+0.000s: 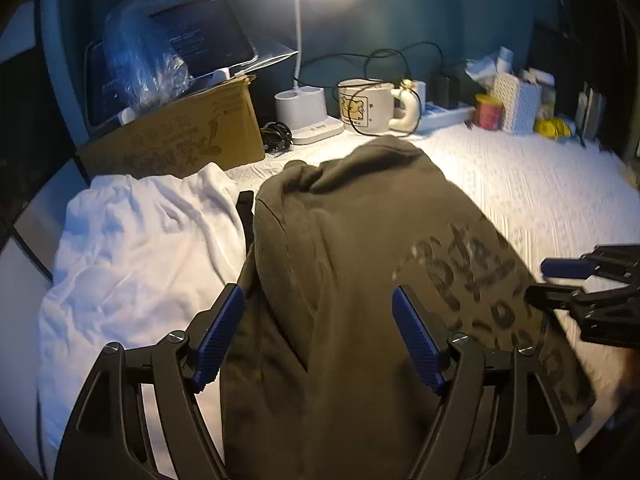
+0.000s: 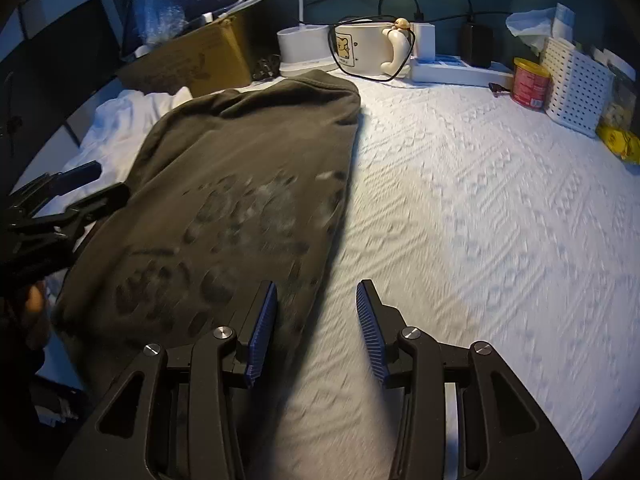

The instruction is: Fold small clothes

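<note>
Dark olive printed garment [image 1: 352, 248] is lying lengthwise toward the surface's left edge, partly overlapping white cloth [image 1: 132, 240]. Left gripper [image 1: 320, 340] is hovering over it, jaws wide, empty. Right gripper [image 2: 316, 332] is straddling its right hem, jaws wide, likely lining up a fold.

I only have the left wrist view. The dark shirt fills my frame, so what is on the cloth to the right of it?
Observer: Bare white textured cloth; nothing lies beside the dark shirt there.
Operator: Where is the right gripper?
Observer: The right gripper is open, straddling the shirt's right edge near the hem.
Operator: Anything at the far right I cannot see fully?
Observer: A red can stands beside a white perforated basket, well away from the shirt.
</note>
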Motion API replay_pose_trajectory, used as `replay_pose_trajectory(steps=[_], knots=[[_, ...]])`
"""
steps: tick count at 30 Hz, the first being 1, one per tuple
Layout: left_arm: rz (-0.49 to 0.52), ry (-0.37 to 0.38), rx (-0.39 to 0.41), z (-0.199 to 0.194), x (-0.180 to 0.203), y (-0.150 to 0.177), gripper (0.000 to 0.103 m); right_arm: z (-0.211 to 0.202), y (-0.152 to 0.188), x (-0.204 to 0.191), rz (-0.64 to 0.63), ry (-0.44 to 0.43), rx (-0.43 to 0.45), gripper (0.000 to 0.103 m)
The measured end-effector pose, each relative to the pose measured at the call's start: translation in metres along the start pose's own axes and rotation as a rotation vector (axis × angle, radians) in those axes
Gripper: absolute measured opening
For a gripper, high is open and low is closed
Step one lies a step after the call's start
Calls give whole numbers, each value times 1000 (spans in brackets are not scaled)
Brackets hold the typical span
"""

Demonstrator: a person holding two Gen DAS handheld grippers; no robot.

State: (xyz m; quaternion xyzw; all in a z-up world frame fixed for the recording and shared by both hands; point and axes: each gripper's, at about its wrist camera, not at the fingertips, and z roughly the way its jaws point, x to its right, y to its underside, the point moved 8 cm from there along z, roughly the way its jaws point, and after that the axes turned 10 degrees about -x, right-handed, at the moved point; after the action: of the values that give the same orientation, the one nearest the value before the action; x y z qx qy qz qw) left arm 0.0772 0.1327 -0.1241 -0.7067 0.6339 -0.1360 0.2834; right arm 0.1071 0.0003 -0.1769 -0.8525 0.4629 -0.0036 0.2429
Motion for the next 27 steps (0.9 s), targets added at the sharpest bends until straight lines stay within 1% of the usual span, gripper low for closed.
replay_pose_trajectory(steps=[2, 5, 7, 8, 9, 11, 13, 14, 15, 21, 27], knots=[[1, 13, -12, -1, 3, 5, 77, -5, 9, -4, -3, -18, 1, 43], [7, 80, -65, 1, 12, 16, 77, -13, 22, -15, -30, -59, 18, 43], [7, 88, -68, -1, 16, 19, 77, -18, 30, -22, -44, -79, 30, 43], [10, 93, -68, -2, 18, 21, 77, -17, 34, -25, -52, -86, 22, 40], [15, 96, -69, -3, 21, 23, 77, -15, 39, -28, -56, -93, 12, 35], [22, 98, -68, -6, 25, 26, 77, -14, 46, -31, -52, -90, 10, 33], [24, 107, -70, -7, 28, 28, 77, -15, 52, -34, -50, -97, 18, 29], [25, 111, -72, -8, 29, 30, 77, -16, 55, -36, -52, -102, 18, 22], [25, 114, -73, -8, 29, 32, 77, -17, 57, -37, -55, -102, 19, 19], [13, 147, -80, -11, 30, 39, 77, -21, 65, -41, -54, -100, 25, 17], [-3, 152, -77, -19, 31, 41, 77, -28, 75, -43, -55, -92, 25, 17]])
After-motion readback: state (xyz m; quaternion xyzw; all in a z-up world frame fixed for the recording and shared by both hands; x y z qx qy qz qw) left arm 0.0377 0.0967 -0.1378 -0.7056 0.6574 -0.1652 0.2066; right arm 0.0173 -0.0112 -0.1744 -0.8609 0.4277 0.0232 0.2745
